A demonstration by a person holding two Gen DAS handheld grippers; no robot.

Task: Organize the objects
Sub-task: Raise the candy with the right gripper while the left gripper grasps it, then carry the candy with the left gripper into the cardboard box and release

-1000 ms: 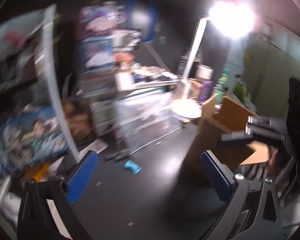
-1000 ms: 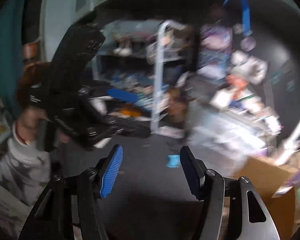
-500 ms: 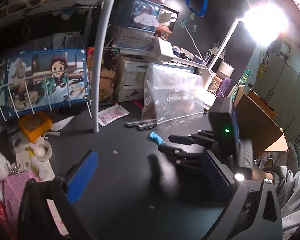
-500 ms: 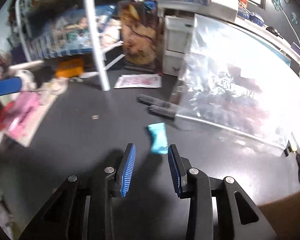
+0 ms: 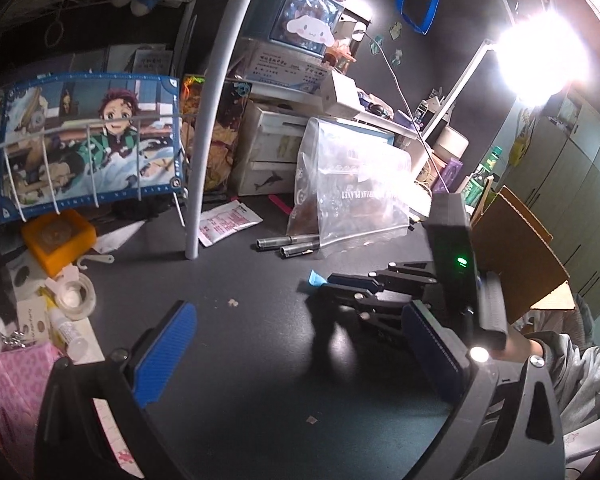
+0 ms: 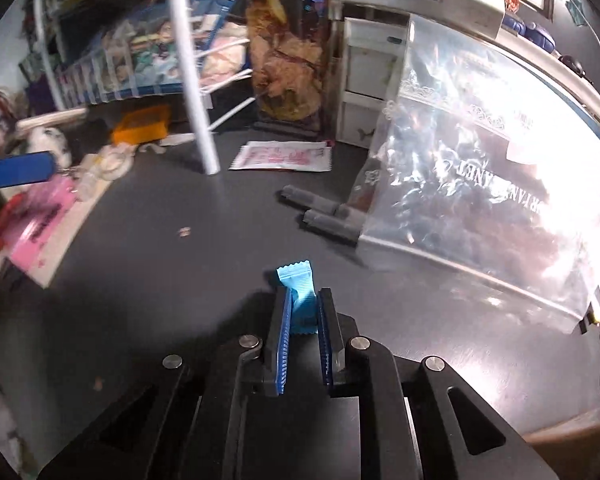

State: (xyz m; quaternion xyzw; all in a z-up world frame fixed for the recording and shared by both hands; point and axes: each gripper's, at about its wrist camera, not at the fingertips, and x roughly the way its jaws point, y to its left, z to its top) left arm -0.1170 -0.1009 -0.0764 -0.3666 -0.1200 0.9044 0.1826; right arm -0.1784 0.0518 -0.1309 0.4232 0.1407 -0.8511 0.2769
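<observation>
bench [image 6: 148, 280]: big dark surface under both tongs, pretty cluttered along the far edge and the left side

clear zip bag [image 6: 488, 184]: biggest loose thing here, shiny plastic with printed lettering, sits ahead and to the right of the right tongs, standing up against the white drawers behind it

cardboard box [image 5: 516, 256]: brown, flaps up, off to the right beyond the right tongs in the left wrist view

white pole [image 6: 192, 68]: curved stand leg, plants on the bench ahead-left of the right tongs

white-and-pink sachet [image 6: 284, 156]: flat on the bench just right of the pole's foot

two grey pens [image 6: 324, 212]: side by side, ahead of the right tongs, far ends tucked under the zip bag's corner

left tongs [image 5: 296, 356]: spread wide, nothing between the blue pads, hanging over bare bench

right tongs [image 6: 303, 320]: pressed in on the blue candy wrapper, one pad on each side

blue candy wrapper [image 6: 299, 286]: small crimped packet, pinched in the right tongs, its top end poking out past the tips; can't tell if it's touching the bench
</observation>
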